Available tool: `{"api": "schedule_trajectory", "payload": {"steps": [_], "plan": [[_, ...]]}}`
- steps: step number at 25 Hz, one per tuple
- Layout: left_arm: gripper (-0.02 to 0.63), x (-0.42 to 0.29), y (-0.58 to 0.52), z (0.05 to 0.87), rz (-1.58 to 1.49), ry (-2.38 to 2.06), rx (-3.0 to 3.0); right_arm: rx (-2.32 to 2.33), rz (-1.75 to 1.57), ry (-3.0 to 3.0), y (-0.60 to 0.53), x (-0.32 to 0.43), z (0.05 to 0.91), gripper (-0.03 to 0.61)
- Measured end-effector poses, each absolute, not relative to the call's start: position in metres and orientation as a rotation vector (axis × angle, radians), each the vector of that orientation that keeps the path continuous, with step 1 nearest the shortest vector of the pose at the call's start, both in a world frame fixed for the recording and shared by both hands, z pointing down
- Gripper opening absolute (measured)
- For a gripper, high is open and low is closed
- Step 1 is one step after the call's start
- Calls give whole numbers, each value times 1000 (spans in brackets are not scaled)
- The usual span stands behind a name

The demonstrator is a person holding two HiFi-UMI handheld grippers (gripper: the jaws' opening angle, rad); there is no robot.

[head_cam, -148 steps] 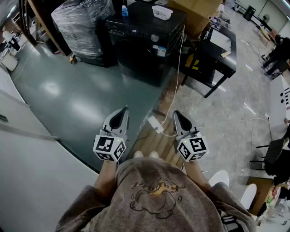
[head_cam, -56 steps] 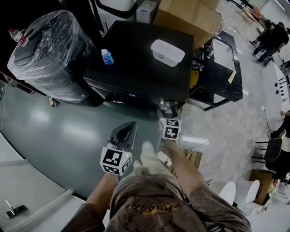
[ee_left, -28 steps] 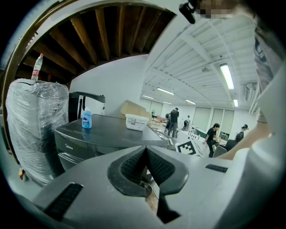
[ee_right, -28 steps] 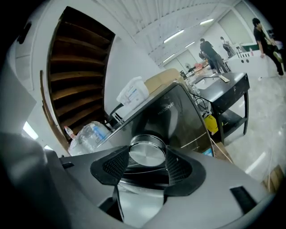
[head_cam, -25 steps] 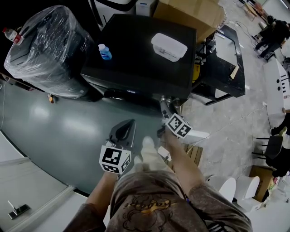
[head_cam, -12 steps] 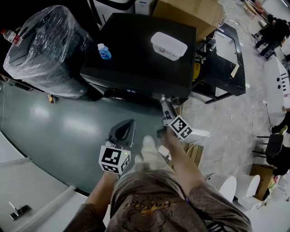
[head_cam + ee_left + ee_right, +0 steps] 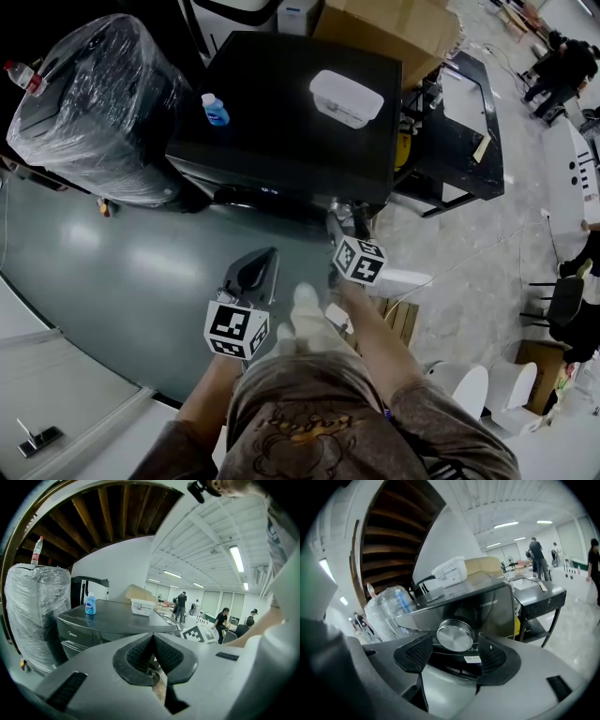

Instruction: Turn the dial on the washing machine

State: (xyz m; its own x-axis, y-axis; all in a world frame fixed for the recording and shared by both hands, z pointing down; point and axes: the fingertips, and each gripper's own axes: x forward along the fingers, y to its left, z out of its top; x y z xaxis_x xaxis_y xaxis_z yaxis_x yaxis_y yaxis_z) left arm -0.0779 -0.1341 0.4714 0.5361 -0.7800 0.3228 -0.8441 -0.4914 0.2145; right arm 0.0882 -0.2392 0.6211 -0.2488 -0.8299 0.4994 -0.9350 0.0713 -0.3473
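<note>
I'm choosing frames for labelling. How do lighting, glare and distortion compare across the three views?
Head view: washing machine top nearly black, pale glare patches on the floor. Left gripper view: strong fisheye bending, black corners, bright ceiling light. Right gripper view: tilted, vignetted, but the dial sharp with a metallic sheen.

open grey floor [image 7: 122, 262] lies before the washing machine [image 7: 281, 122]; a plastic-wrapped bundle [image 7: 94, 103] crowds its left side, a black counter [image 7: 473, 169] its right.
</note>
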Motion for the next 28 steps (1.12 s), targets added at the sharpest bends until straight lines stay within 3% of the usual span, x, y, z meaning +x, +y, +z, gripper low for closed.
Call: {"api": "schedule_trajectory", "payload": {"steps": [9, 28], "plan": [[-8, -77, -132, 474, 272, -1341, 2430, 1793, 680, -1971, -248, 85, 624, 267], [-8, -72, -133, 473, 275, -1337, 2431, 1908, 1289, -2198, -248, 90, 627, 253]]}}
